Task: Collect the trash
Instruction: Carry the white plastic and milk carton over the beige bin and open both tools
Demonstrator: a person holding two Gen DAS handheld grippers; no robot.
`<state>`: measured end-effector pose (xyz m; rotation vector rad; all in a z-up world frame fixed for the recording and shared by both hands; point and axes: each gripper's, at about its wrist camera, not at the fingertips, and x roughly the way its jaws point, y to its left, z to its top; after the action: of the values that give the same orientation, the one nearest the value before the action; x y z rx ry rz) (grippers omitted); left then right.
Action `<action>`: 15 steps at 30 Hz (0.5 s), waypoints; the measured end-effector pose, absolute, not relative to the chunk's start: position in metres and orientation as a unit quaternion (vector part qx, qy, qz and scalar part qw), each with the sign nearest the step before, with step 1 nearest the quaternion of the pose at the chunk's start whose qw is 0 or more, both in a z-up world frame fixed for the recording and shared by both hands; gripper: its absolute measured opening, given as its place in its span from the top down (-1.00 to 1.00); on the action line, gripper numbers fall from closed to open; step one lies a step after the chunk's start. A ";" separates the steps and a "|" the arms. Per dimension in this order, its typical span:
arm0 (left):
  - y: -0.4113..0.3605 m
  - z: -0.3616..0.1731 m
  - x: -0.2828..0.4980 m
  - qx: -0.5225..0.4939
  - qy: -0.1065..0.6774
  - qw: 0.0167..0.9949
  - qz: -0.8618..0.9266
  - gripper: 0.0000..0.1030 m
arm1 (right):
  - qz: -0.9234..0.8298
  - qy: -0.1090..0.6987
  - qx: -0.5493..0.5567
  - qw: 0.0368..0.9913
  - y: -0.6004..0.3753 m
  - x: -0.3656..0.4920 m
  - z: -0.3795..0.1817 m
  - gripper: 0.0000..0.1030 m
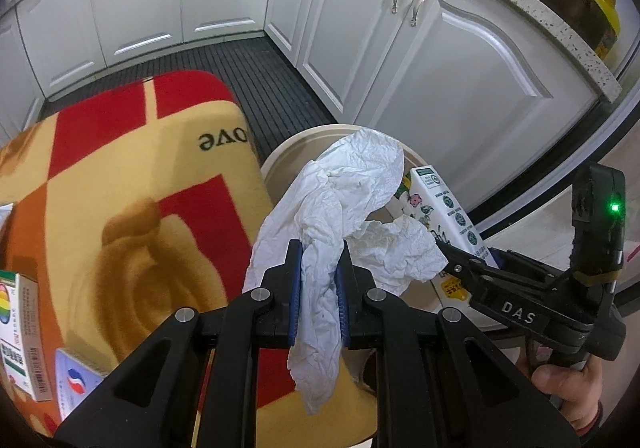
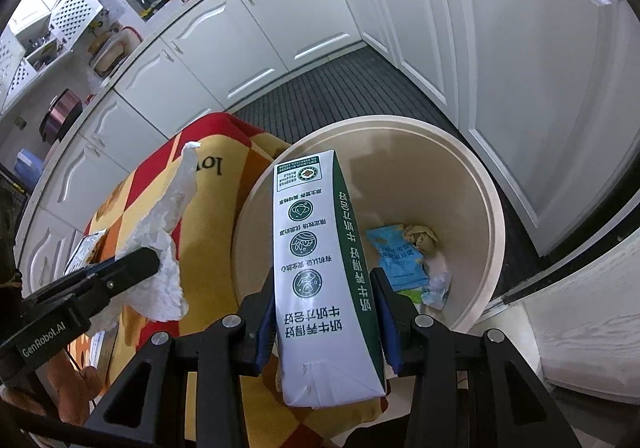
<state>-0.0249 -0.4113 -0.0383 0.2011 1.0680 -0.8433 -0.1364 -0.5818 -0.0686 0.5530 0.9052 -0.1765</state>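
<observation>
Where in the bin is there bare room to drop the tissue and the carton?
The bin is bare along its far wall and its left half, below the carton. The crowded part is the bottom right, where a blue packet, a paper ball and a small wrapper lie together.

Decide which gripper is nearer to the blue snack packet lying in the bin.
Right. The right gripper, shut on the milk carton, sits at the bin's rim beside the blue snack packet. The left gripper, clamping the tissue, is over the blanket-covered table.
</observation>
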 end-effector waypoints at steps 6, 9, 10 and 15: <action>-0.409 -0.043 -0.021 0.060 0.509 0.764 -0.393 0.00 | -0.104 0.445 0.264 0.849 -0.583 -0.131 -0.076 0.00; -0.406 -0.045 -0.019 0.049 0.515 0.760 -0.393 -0.06 | -0.113 0.446 0.264 0.848 -0.585 -0.134 -0.081 -0.08; -0.405 -0.046 -0.018 0.049 0.519 0.759 -0.390 -0.06 | -0.111 0.448 0.270 0.845 -0.586 -0.136 -0.084 -0.08; -0.395 -0.043 -0.020 0.049 0.519 0.762 -0.383 -0.06 | -0.111 0.455 0.277 0.839 -0.587 -0.142 -0.087 -0.08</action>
<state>-0.0202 -0.3955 -0.0434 0.1065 1.1299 -0.8339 -0.1420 -0.5868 -0.0867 0.5867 0.9614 -0.2355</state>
